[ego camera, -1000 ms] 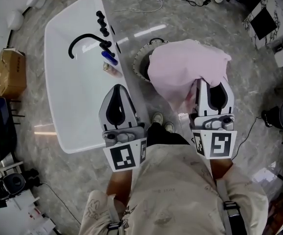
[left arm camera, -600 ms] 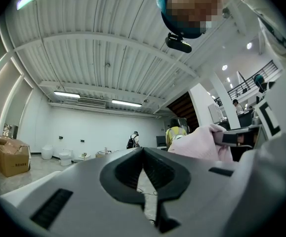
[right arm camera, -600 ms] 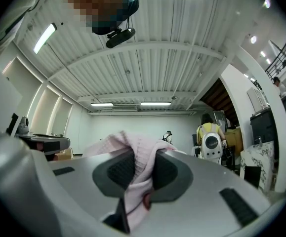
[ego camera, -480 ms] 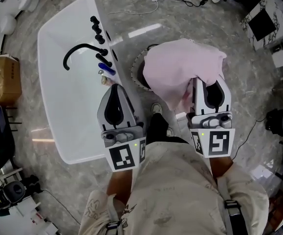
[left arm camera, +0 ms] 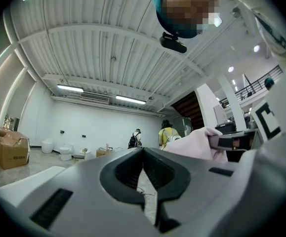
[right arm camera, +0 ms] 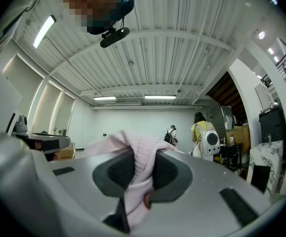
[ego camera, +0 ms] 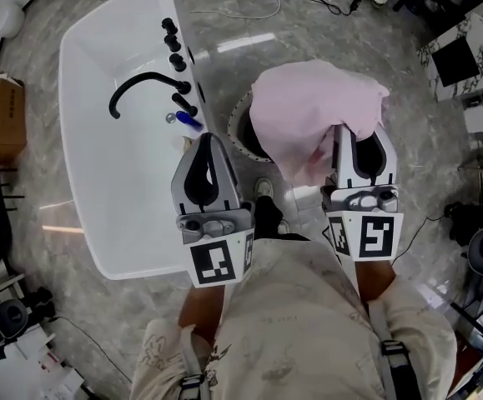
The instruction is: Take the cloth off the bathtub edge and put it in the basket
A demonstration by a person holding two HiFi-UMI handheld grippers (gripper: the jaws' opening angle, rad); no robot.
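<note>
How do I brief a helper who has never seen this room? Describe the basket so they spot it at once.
Start at the white bathtub on the grey marbled floor. Just off its tap-side edge, on the floor, stands the basket, mostly hidden behind the pink cloth. It is the only round, dark-rimmed container there, unlike the black tap on the tub's edge.

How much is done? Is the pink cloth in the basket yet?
Done: the pink cloth is off the bathtub. In hand: the right tongs pinch it, hanging over the basket. Left: let go so it drops in.
</note>
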